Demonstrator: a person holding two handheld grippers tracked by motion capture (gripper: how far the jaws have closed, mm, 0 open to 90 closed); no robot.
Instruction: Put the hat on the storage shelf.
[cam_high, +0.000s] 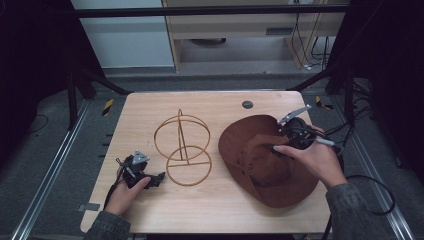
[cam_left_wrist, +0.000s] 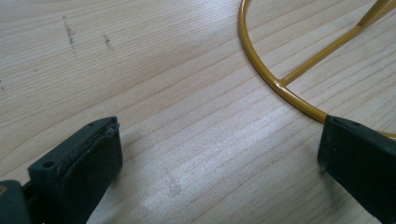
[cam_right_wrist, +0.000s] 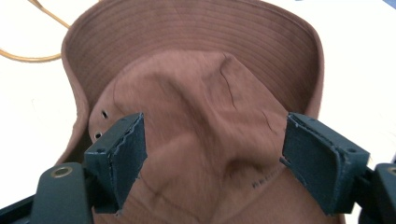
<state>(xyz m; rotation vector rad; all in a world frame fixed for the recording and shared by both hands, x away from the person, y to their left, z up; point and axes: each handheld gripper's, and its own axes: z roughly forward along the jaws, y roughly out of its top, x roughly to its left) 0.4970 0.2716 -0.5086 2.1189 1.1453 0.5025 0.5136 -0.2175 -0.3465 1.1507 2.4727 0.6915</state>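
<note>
The brown brimmed hat (cam_high: 267, 162) lies crown-up near the right edge of the wooden table (cam_high: 210, 210). The right tongs (cam_high: 285, 142) hover over its crown, jaws apart on either side of it, pads not pressing. The left tongs (cam_high: 160, 179) rest near the front left corner, jaws apart, just beside the gold wire hat stand (cam_high: 182, 150) at the table's middle

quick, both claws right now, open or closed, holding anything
left claw: open, holding nothing, beside the wire stand
right claw: open over the brown hat, not gripping it
</note>
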